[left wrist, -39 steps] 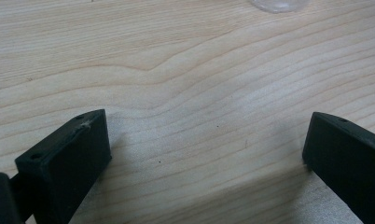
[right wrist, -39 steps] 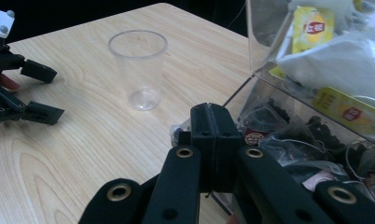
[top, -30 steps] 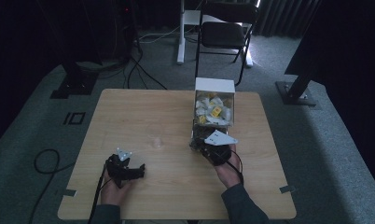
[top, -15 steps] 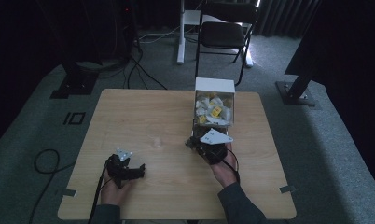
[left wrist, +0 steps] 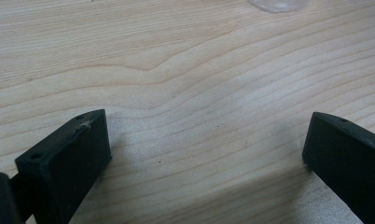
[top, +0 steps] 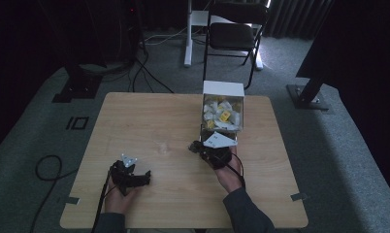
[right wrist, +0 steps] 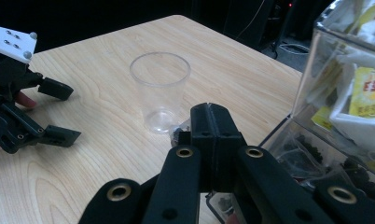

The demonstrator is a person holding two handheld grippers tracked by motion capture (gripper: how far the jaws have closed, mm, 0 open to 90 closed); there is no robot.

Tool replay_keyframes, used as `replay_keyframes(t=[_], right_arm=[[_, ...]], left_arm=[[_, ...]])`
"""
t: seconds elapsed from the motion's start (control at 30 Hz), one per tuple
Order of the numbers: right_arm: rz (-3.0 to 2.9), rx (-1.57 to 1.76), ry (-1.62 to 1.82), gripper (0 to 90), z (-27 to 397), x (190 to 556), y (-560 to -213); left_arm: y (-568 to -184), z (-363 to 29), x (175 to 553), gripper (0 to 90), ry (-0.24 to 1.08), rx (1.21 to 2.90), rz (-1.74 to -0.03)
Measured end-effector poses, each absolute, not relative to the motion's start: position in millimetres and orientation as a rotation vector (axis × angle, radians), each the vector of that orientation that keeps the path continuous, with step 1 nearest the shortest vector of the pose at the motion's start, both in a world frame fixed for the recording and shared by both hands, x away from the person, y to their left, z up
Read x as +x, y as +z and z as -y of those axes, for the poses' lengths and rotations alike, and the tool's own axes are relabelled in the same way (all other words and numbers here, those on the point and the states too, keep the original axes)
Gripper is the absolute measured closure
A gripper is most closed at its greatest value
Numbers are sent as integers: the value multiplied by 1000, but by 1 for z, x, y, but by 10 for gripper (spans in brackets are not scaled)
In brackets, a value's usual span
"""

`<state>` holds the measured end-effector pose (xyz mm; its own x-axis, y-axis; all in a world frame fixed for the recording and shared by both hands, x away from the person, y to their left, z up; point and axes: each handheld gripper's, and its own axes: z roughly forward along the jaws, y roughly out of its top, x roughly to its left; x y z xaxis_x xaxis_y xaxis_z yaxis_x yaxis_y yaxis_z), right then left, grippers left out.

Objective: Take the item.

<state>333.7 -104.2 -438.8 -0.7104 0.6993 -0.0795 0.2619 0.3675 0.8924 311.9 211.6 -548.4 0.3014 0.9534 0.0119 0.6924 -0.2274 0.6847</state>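
I am working over a pale wooden table (top: 149, 116) with a clear, white-lidded plastic box of white and yellow tea sachets (top: 222, 114) toward its far right. My right gripper (right wrist: 211, 122) hangs just beside that box's near corner, jaws pressed together; something small and dark seems pinched at their tips, but I cannot make out what it is. My left gripper (left wrist: 204, 158) rests low over bare wood near the front left, jaws spread wide with nothing between them. A clear plastic cup (right wrist: 160, 93) stands upright on the table between the two grippers, just ahead of the right one. I judge the cup the main risk: it looks light and almost invisible from above, so a careless sweep of the right gripper could tip it. The cable on that hand could also snag the box. The box's lower contents are dark and unclear.
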Motion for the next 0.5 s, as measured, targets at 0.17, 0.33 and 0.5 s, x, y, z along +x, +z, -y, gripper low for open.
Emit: replay_keyframes(t=[0.17,0.33,0.5], right_arm=[[-2187,839,1304,900,99,335,-440],[-2191,828,1309,900,92,336,-439],[-2197,822,1304,900,85,337,-439]], left_arm=[[-548,-212,312,12,592,2002,-1457],[-548,-212,312,12,591,2000,-1459],[-548,-212,312,12,591,1999,-1459]])
